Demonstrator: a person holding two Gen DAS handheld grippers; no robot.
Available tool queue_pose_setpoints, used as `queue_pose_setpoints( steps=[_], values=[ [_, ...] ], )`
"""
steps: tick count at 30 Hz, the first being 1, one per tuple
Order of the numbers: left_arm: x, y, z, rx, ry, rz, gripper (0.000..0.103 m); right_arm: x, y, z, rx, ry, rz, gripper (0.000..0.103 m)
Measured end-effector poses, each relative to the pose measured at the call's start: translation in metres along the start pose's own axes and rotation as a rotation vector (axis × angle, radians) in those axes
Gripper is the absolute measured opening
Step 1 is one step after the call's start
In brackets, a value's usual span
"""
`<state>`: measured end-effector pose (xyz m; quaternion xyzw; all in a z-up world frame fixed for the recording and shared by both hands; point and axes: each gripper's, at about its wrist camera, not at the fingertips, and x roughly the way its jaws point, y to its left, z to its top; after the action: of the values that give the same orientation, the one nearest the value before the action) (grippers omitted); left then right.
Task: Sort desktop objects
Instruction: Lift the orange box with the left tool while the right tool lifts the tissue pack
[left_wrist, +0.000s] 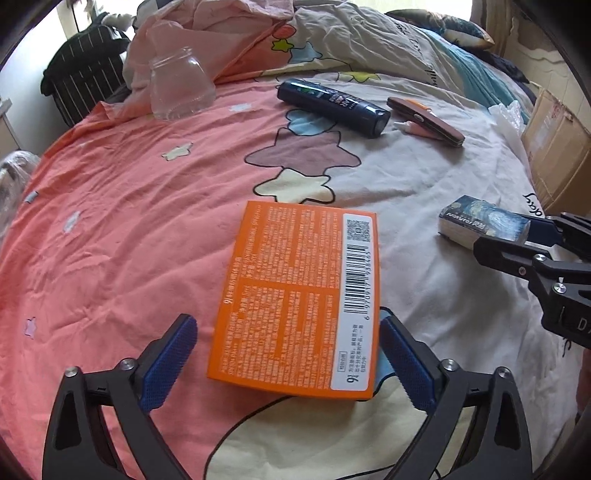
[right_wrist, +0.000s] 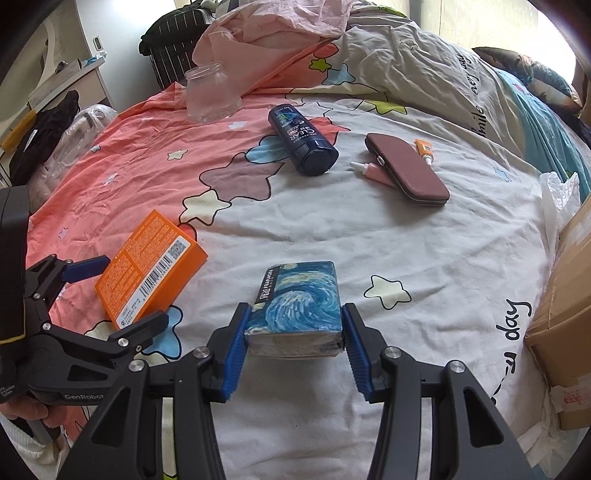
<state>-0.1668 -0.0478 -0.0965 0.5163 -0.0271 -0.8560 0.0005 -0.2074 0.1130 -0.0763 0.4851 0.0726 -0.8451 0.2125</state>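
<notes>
While the orange box (left_wrist: 295, 299) lies flat on the bed (left_wrist: 122, 221), its long axis runs straight away from the left tongs (left_wrist: 288, 363) — near end between their wide-spread pads, neither pressing. Beside it, the right tongs (right_wrist: 293, 345) clamp the tissue pack (right_wrist: 295, 302), which points forward too.

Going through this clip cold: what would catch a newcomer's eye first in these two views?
Probably the bright orange box lying flat on the star-print bedsheet, between the wide-open left gripper. Next, the tissue pack with the swirling blue painting print, clamped in the right gripper near the sheet's white part. Further back lie a dark blue bottle on its side, a brown case and a clear glass jar.
</notes>
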Motion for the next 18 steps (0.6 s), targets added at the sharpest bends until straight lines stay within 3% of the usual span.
queue_pose_setpoints(
  steps=[2,3,10,18],
  values=[
    [0.001,-0.002,0.000,0.008,0.008,-0.015,0.083,0.001,0.000,0.000,0.002,0.002,0.003,0.046],
    [0.001,-0.003,-0.001,0.013,0.009,-0.018,0.082,0.001,0.000,0.000,0.003,0.002,0.003,0.046],
    [-0.009,-0.007,-0.001,0.032,-0.015,-0.054,0.081,-0.002,0.001,-0.002,0.001,0.000,0.008,0.046],
    [-0.051,-0.018,0.001,0.070,-0.082,-0.084,0.081,-0.021,0.001,-0.002,0.000,-0.032,0.006,0.045]
  ],
)
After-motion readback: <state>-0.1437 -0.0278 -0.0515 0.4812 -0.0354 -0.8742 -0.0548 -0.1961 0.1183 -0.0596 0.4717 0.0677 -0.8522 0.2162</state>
